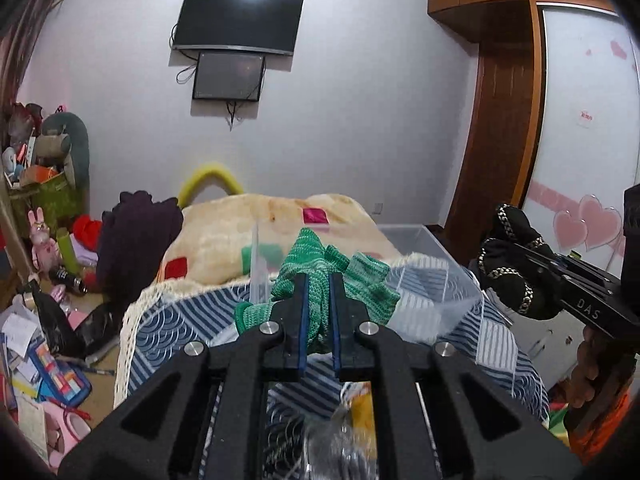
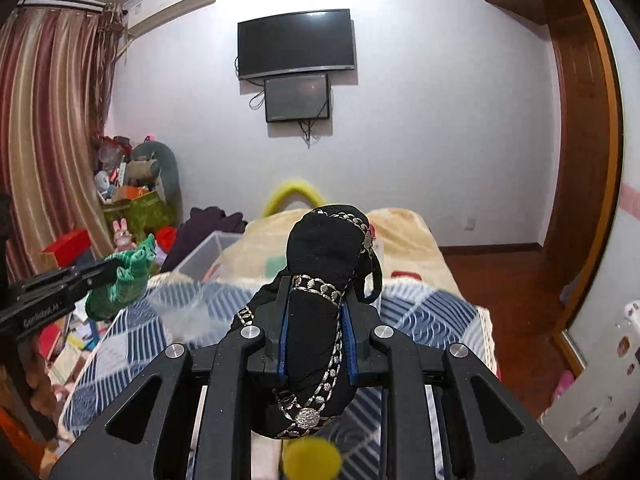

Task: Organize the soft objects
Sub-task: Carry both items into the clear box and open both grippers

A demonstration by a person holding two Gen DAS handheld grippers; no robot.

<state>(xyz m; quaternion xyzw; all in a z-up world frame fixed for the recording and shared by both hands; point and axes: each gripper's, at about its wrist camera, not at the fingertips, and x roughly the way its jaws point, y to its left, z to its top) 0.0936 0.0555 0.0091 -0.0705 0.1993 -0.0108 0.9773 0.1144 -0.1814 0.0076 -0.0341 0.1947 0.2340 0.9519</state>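
My left gripper (image 1: 319, 280) is shut on a green knitted cloth (image 1: 316, 264) and holds it above the bed, just in front of a clear plastic bin (image 1: 416, 240). It also shows at the left of the right wrist view (image 2: 120, 270) with the green cloth (image 2: 124, 284). My right gripper (image 2: 316, 300) is shut on a black fabric item with silver trim (image 2: 324, 256), held above the bed. In the left wrist view it is at the right (image 1: 520, 250), holding the black item (image 1: 508, 272).
The bed has a blue and white patterned cover (image 2: 420, 312) and a cream blanket (image 1: 240, 224). The clear bin (image 2: 204, 256) sits on the bed. A dark garment (image 1: 136, 240) lies at the bed's left edge. Clutter covers the floor at left (image 1: 44, 360). A wooden wardrobe (image 1: 504, 120) stands at right.
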